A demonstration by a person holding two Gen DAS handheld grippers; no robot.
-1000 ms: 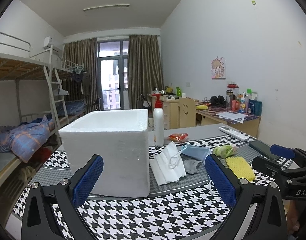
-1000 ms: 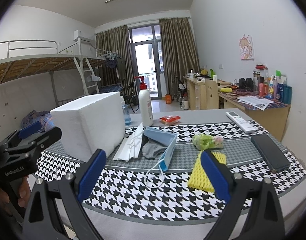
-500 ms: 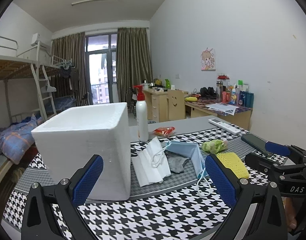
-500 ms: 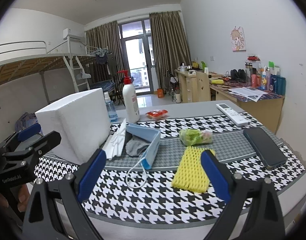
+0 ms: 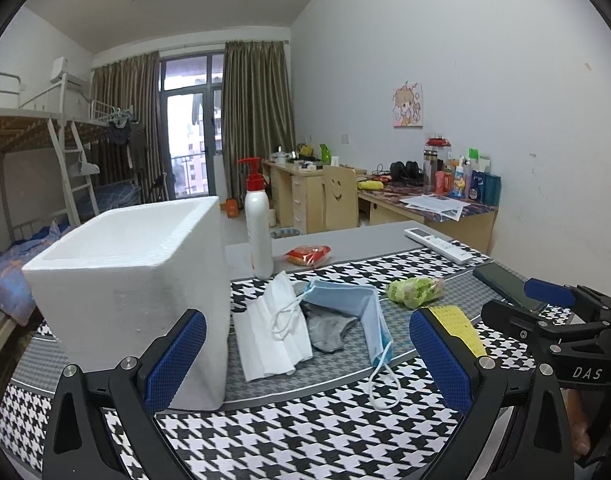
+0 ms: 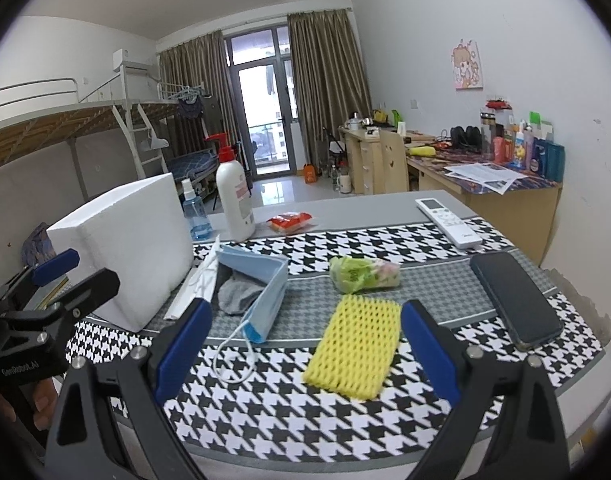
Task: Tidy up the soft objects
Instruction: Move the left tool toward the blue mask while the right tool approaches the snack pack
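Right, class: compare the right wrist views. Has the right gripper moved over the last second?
Yes. The right gripper has shifted rightwards: the yellow foam net, lying on the table, now sits between its open fingers, whereas earlier it lay by the right finger.

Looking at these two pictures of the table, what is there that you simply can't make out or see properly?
- Inside of the white foam box: both views, hidden by its own walls.
- Grey cloth: partly under the blue mask, both views.
- Yellow foam net: left view, partly behind the left gripper finger.
- Blue spray bottle: missing from the left view, presumably behind the box.
- Writing on the lotion bottle: too small.
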